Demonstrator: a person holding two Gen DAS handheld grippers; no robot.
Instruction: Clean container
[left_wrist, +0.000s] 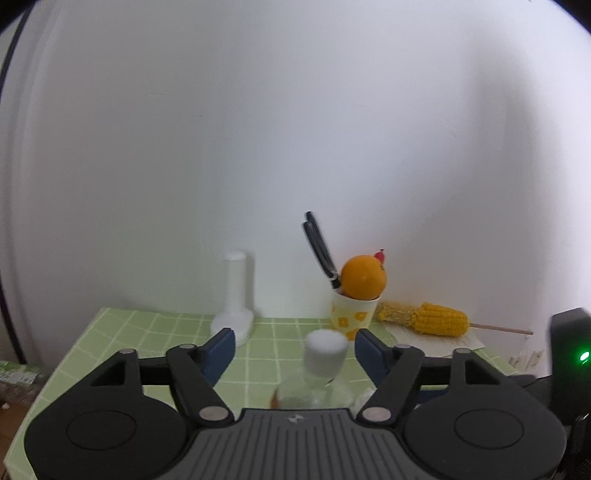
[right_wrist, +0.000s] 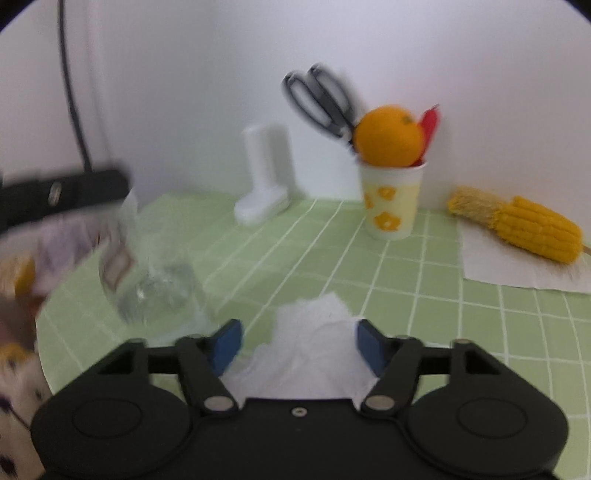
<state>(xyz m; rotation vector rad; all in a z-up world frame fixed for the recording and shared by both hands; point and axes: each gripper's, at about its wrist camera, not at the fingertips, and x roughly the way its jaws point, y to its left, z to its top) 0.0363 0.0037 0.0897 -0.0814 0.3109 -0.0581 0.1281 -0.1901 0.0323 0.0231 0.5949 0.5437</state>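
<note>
A clear bottle (left_wrist: 314, 387) with a white cap (left_wrist: 325, 352) stands between the blue pads of my left gripper (left_wrist: 295, 349); the jaws are open and apart from it. In the right wrist view the same clear bottle (right_wrist: 147, 273) shows blurred at the left, with the left gripper's black body (right_wrist: 62, 195) above it. My right gripper (right_wrist: 299, 341) is open, with a crumpled white tissue (right_wrist: 310, 343) lying between its pads; the pads look apart from it.
A green tiled table (right_wrist: 443, 325) meets a white wall. At the back stand a white holder (right_wrist: 264, 177), a yellow-flowered cup (right_wrist: 391, 199) with an orange and scissors, and a corn cob (right_wrist: 517, 221) on paper.
</note>
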